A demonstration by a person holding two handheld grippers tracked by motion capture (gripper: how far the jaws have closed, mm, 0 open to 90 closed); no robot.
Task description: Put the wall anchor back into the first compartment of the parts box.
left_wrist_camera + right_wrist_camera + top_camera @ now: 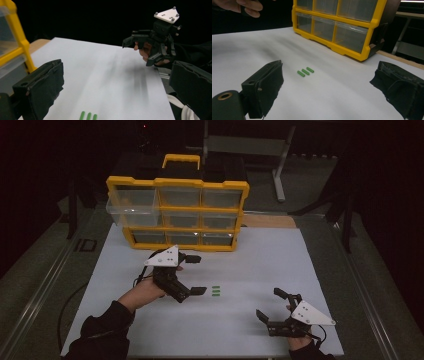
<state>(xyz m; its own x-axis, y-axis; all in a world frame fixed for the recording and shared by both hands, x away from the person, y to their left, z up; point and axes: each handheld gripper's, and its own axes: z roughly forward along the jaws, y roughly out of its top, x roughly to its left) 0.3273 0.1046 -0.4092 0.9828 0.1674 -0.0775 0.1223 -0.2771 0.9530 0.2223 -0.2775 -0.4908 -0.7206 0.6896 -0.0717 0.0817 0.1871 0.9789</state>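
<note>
Three small green sticks (215, 291) lie side by side on the white table sheet (250, 265); they also show in the right gripper view as green sticks (305, 71) and at the bottom of the left gripper view as green sticks (88, 116). My left gripper (196, 275) hovers just left of them, open and holding nothing. Near the front right, my right gripper (270, 305) stands open and holds nothing. A yellow-framed drawer cabinet (177, 212) with clear drawers stands at the back; its upper left drawer (131, 205) is pulled out a little.
The cabinet has a yellow handle (181, 159) on top. A dark floor and a metal frame leg (280, 170) lie behind the table. The white sheet's edges run close to my right gripper at the front right.
</note>
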